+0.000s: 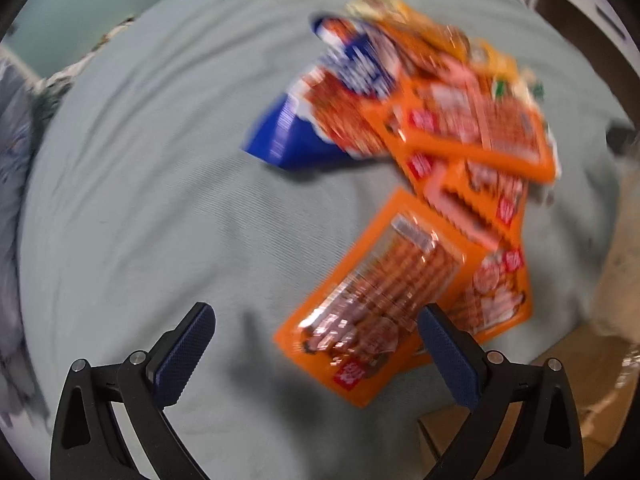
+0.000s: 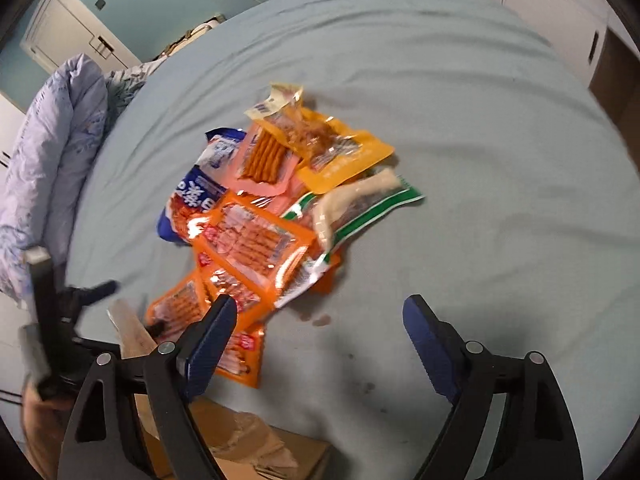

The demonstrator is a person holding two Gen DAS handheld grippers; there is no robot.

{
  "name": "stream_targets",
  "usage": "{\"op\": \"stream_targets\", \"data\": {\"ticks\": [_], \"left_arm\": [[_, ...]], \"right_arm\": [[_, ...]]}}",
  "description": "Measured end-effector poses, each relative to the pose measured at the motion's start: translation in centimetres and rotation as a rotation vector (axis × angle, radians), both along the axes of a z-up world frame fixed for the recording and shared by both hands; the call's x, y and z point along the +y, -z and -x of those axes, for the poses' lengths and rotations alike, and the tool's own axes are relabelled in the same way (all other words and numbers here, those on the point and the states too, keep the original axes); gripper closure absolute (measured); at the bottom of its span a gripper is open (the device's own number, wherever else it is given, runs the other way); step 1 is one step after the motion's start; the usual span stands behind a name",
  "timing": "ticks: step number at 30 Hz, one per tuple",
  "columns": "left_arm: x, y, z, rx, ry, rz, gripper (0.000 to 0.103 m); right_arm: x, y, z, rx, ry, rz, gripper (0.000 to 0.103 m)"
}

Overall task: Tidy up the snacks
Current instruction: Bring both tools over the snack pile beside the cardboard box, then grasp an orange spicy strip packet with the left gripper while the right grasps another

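The snack pile point(image 2: 276, 216) lay mid-bed on the pale sheet point(image 2: 480, 160), packets overlapping. On top sat an orange pack point(image 2: 256, 244) of sticks, with a blue bag point(image 2: 192, 204) tucked under its left edge. A yellow pack point(image 2: 336, 152) sat at the far end, and a green-white pack point(image 2: 360, 208) stuck out on the right. More orange packs trailed toward the near edge, one of them point(image 1: 372, 312) just ahead of the left gripper point(image 1: 316, 344) and partly behind its right finger. The left view was motion-blurred, so print was unreadable.

Left gripper hovered over the sheet, jaws spread wide, holding nothing. Right gripper point(image 2: 320, 336) was also spread wide and empty, above bare sheet beside the pile; its left finger overlapped the nearest orange pack in view.

A cardboard box point(image 2: 240, 440) sat at the bed's near edge, below both grippers. A crumpled quilt point(image 2: 52, 140) was bunched on the left side. White cabinets point(image 2: 560, 8) stood behind the bed.
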State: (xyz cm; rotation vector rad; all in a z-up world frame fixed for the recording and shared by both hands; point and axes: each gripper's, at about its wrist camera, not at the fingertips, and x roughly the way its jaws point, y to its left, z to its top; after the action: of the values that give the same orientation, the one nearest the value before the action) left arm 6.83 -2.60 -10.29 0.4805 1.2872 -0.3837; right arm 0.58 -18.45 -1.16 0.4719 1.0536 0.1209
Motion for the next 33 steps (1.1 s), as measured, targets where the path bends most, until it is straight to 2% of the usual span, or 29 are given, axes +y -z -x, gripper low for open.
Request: {"op": "stream_targets", "data": {"ticks": [2,5,6,7,8,9,10,12,13,14,19,21,25,28,30,31,32,33], "left_arm": [[-0.5,0.9,0.2,0.03,0.025,-0.005,0.0],[-1.1,1.5,0.2,0.057,0.039,0.017,0.001],[-1.1,1.5,0.0,0.077,0.036,0.048,0.011],[-1.1,1.3,-0.2,0.109,0.031,0.103,0.026],[-1.1,1.2,-0.3,0.119,0.025,0.129,0.031],[-1.0,0.8,-0.4,0.119,0.023,0.149,0.049],[-1.0,0.5,-0.5,0.122,0.02,0.166,0.062],[-0.7,0.0,-0.5,0.13,0.005,0.201,0.071],[-0.5,-0.2,-0.6,0.131,-0.005,0.216,0.083],[-0.2,-0.6,-0.9,0.13,-0.021,0.231,0.099],[2.5,-2.8,-2.0,0.075,-0.15,0.298,0.098],[3.6,-3.6,-2.4,0.058,-0.19,0.327,0.098],[4.3,-4.9,-3.0,0.036,-0.221,0.385,0.098],[4.8,-6.5,-3.2,0.016,-0.221,0.434,0.098],[4.4,-7.4,-2.9,-0.014,-0.216,0.464,0.098],[4.2,-8.2,-2.5,-0.032,-0.211,0.478,0.098],[3.6,-8.8,-2.3,-0.045,-0.208,0.487,0.098],[3.8,-9.5,-1.5,-0.056,-0.204,0.503,0.098]], "right_arm": [[0.4,0.1,-0.8,-0.009,-0.021,0.009,0.018],[1.6,0.1,-2.1,-0.037,-0.084,0.087,0.018],[2.3,0.1,-2.7,-0.046,-0.121,0.126,0.018],[3.0,0.4,-3.1,-0.053,-0.151,0.154,0.018],[3.5,0.4,-3.6,-0.059,-0.177,0.176,0.018],[4.0,0.6,-3.9,-0.065,-0.2,0.197,0.018],[4.6,0.8,-4.4,-0.069,-0.221,0.213,0.018],[5.9,1.2,-5.5,-0.076,-0.274,0.221,0.018],[6.3,1.4,-5.9,-0.076,-0.291,0.225,0.018],[6.8,1.7,-6.4,-0.074,-0.316,0.234,0.018],[9.1,3.3,-8.6,-0.061,-0.383,0.271,0.018],[10.0,3.4,-9.1,-0.079,-0.396,0.336,0.018],[11.5,3.6,-9.6,-0.094,-0.415,0.403,0.018],[11.7,3.8,-9.3,-0.094,-0.427,0.403,0.019],[11.6,3.6,-9.0,-0.094,-0.417,0.426,0.045],[11.2,3.3,-8.7,-0.094,-0.412,0.409,0.049],[10.8,3.0,-8.6,-0.093,-0.407,0.369,0.062],[10.1,2.8,-8.4,-0.091,-0.397,0.326,0.069]]}}
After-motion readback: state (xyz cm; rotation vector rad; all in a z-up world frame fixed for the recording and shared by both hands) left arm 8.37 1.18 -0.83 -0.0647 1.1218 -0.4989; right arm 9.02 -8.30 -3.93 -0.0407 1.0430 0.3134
